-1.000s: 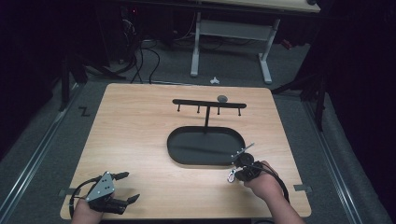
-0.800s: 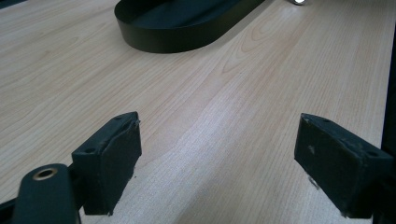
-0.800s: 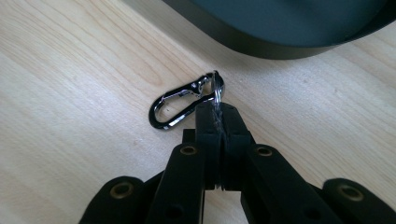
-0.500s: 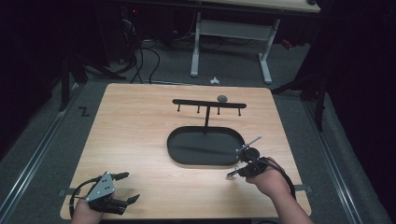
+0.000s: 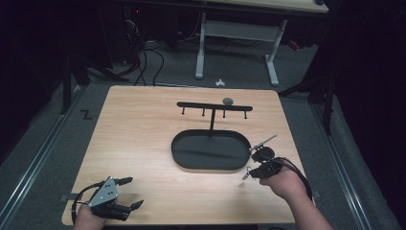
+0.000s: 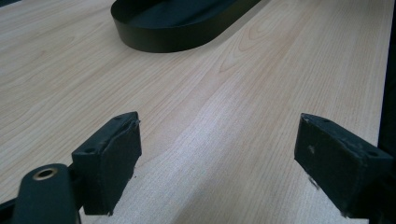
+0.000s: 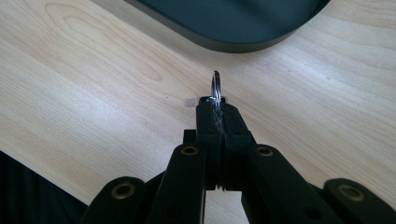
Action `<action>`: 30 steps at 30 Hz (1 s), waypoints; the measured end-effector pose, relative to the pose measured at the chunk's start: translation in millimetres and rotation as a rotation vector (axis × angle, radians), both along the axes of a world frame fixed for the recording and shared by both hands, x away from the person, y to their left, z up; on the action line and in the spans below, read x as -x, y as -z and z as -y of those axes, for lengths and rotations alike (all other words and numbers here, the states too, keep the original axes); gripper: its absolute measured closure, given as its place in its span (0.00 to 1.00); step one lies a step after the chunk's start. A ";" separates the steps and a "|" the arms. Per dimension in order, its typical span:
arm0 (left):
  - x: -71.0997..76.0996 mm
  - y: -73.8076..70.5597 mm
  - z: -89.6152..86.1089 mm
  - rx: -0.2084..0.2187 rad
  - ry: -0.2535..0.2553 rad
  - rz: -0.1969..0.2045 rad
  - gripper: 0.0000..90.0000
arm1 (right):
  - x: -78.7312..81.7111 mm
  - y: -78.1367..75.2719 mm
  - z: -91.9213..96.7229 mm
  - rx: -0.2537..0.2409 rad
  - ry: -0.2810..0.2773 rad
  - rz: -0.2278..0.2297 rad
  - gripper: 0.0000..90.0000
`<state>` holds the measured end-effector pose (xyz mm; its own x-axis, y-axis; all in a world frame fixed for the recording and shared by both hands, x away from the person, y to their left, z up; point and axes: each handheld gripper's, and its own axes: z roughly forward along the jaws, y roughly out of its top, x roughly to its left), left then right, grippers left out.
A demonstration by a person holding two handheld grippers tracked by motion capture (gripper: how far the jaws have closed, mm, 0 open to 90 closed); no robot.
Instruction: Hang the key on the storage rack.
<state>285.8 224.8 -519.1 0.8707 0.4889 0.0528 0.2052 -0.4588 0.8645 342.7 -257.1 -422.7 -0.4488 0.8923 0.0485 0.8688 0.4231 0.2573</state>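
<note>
Counts on my table

I count one wooden table (image 5: pixel 143 143), one black oval tray (image 5: pixel 210 151), and one black rack (image 5: pixel 214 106) with four short pegs hanging under its bar. One small grey round thing (image 5: pixel 228 101) sits on that bar. I hold two grippers, left (image 5: pixel 129 193) and right (image 5: pixel 249 167), and one metal ring (image 7: pixel 215 86).

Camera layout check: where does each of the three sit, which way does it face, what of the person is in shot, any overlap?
High view: above the near edge, looking forward and down on the table; both forearms, left claw, right claw.
Left gripper view: on the open left claw, facing the black tray.
Right gripper view: on the right claw, shut on a key ring.
All share the tray.
</note>
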 end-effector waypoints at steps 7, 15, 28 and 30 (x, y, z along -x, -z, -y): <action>0.3 0.1 0.0 0.005 -0.003 0.000 0.17 | -2.7 -10.7 1.6 0.006 0.005 -0.001 0.98; -0.3 0.0 -0.1 0.003 -0.004 0.001 0.17 | -4.0 -18.6 4.5 0.006 0.038 0.003 0.98; 0.8 -0.8 -1.8 0.011 -0.006 0.007 0.17 | -11.5 -34.3 4.8 -0.021 0.054 0.034 0.98; 1.8 -1.3 -4.1 0.022 -0.012 0.009 0.17 | -14.4 -37.4 4.3 -0.022 0.056 0.039 0.98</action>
